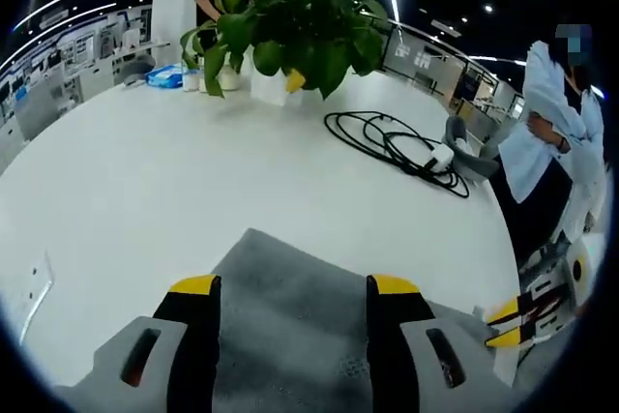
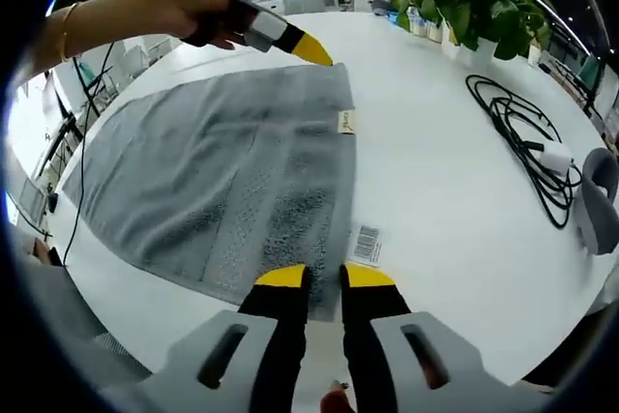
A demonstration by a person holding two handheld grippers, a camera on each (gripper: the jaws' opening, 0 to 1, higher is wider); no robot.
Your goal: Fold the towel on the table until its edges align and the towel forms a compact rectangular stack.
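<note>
White tabletop, wide and bare in the middle, with a leafy potted plant at the far side, a coil of black cable off to one side, and people standing beyond the edge. Now to the grey towel, spread flat near the front edge of the table, lying as a single layer as far as I can tell, with a small tag at one side hem and a barcode label at the near one. It looks soft, light and floppy terry — it will sag and drape the moment it is lifted, so a pinch right at the corners or along a hem seems the sensible hold, both ends raised together to keep the edges square. Right gripper: jaws nearly closed, tips sitting on the near hem beside the label (whether cloth is caught between them, I can't tell). Left gripper: jaws spread wide apart over the towel's corner, nothing between them but grey pile below — and in the right gripper view it is held in a hand at the far corner.
</note>
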